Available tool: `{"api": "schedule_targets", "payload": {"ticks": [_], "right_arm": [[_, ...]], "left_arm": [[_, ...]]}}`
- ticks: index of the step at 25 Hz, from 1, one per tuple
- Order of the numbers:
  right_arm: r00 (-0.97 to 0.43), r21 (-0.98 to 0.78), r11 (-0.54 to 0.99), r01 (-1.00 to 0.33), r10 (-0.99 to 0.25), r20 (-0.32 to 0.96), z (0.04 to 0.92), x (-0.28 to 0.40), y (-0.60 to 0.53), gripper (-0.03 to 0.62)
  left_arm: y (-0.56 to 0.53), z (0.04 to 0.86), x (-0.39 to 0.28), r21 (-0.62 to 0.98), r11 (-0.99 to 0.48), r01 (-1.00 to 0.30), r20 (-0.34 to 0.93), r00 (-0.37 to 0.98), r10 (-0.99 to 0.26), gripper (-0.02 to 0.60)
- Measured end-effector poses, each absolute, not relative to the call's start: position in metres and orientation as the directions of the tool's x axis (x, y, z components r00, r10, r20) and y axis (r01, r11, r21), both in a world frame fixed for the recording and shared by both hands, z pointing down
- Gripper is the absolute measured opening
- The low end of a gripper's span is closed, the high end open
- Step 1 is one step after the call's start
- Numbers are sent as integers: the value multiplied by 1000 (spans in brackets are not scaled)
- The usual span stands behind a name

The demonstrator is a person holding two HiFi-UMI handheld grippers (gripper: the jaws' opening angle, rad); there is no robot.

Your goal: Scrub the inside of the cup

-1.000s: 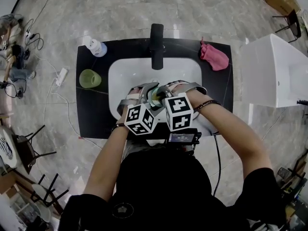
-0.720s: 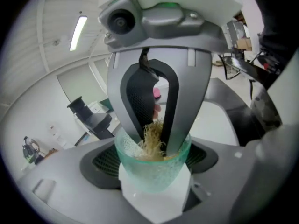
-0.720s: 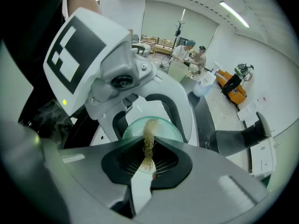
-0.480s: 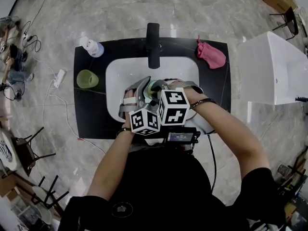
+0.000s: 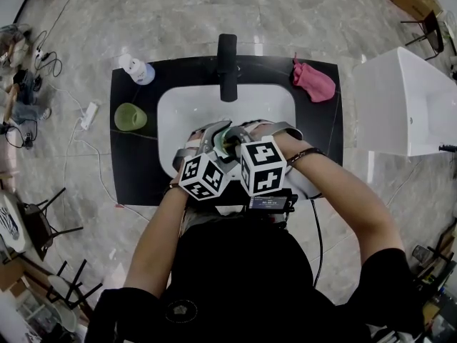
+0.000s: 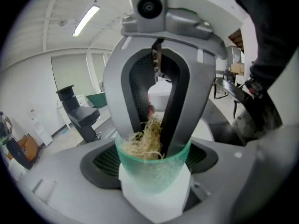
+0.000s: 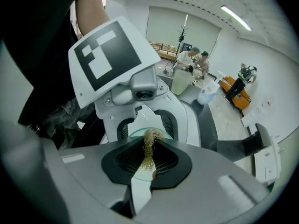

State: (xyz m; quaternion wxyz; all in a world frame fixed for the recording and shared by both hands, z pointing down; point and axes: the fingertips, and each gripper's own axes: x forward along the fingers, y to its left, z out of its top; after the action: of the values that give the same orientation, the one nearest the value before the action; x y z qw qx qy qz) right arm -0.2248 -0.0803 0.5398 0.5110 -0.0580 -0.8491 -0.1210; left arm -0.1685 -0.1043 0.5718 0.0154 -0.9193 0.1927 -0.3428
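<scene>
A translucent teal cup (image 6: 154, 174) sits between the grey jaws of my left gripper (image 6: 152, 164), which is shut on its sides. My right gripper (image 7: 147, 158) is shut on a tuft of pale straw-like scrubber (image 7: 151, 139). In the left gripper view its two dark fingers reach down into the cup with the scrubber (image 6: 145, 141) at the rim. In the head view both grippers meet over the sink, with the cup (image 5: 229, 138) between them, mostly hidden by the marker cubes.
A white sink basin (image 5: 187, 106) is set in a black counter (image 5: 139, 170) with a black faucet (image 5: 228, 66). A green cup (image 5: 132, 116) and a soap bottle (image 5: 137, 68) stand at the left, a pink cloth (image 5: 314, 83) at the right. A white bin (image 5: 407, 109) stands beside the counter.
Both grippers have rocked over the sink: they shifted up and turned half a second ago, then came back down and left. The cup and scrubber stay gripped.
</scene>
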Motion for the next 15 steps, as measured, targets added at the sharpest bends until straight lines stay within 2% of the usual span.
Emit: {"api": "schedule_targets", "payload": {"ticks": [6, 15], "right_arm": [[-475, 238, 940, 244, -98, 875, 538, -222, -91, 44], [-444, 284, 913, 292, -133, 886, 536, -215, -93, 43]], "left_arm": [[-94, 571, -171, -52, -949, -310, 629, 729, -272, 383], [-98, 566, -180, -17, -938, -346, 613, 738, -283, 383]]}}
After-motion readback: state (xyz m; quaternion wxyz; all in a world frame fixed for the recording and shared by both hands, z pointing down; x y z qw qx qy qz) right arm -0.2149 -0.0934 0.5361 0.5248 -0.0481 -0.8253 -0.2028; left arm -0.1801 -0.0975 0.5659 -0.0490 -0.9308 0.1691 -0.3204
